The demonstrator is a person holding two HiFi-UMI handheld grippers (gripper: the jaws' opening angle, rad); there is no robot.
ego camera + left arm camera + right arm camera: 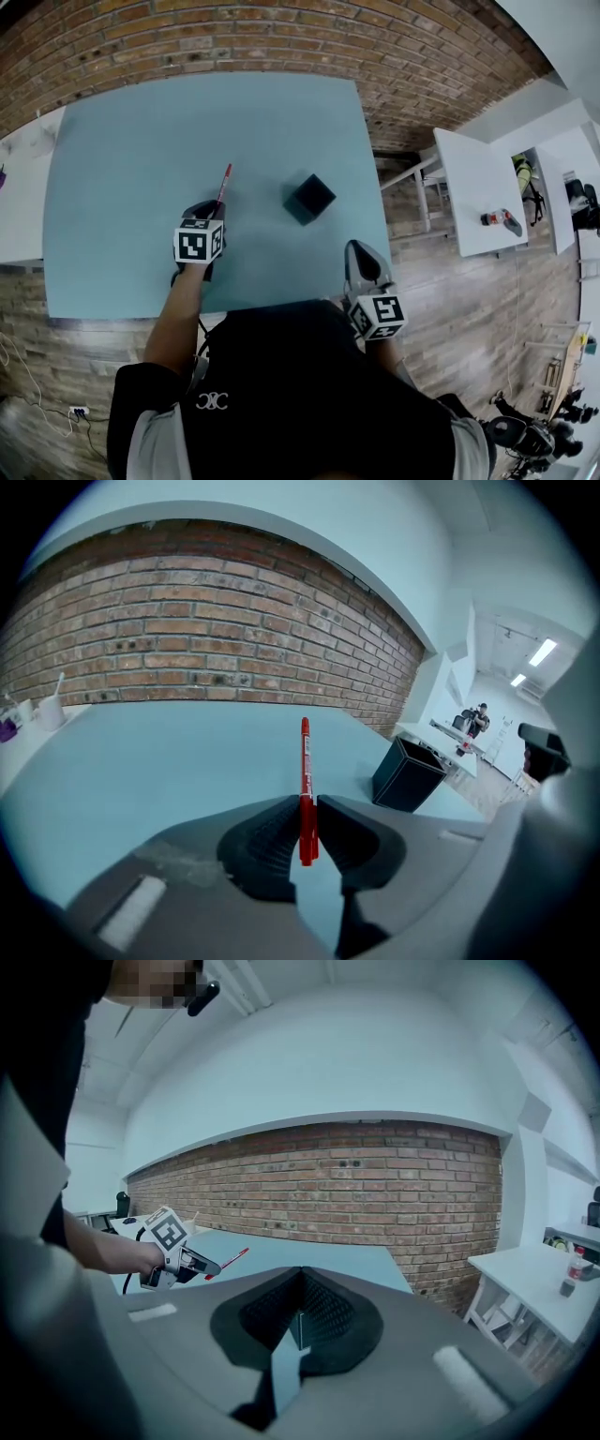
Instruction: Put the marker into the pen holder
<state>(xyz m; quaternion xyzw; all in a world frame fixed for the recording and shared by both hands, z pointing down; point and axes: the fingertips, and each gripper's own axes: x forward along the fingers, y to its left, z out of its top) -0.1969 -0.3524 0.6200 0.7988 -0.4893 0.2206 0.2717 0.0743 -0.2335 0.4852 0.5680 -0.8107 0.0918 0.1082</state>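
Note:
My left gripper (pixel 210 212) is shut on a red marker (pixel 223 184), which sticks out forward from the jaws over the light-blue table (pixel 131 150). In the left gripper view the marker (pixel 305 761) is pinched between the pads of the left gripper (pixel 307 819), its tip pointing away. The black square pen holder (pixel 309 198) stands on the table to the right of the marker's tip, with its open top showing (pixel 410 773). My right gripper (pixel 365 266) hovers off the table's front right corner, its jaws (pixel 301 1288) shut on nothing. From there the left gripper (pixel 176 1258) and marker (pixel 231 1259) show at the left.
A brick wall (pixel 281 37) runs behind the table. A white table (pixel 473 187) with a small object (pixel 502 221) stands at the right, another white table (pixel 23 197) at the left with a cup (pixel 49 711). Wooden floor lies beyond the front edge.

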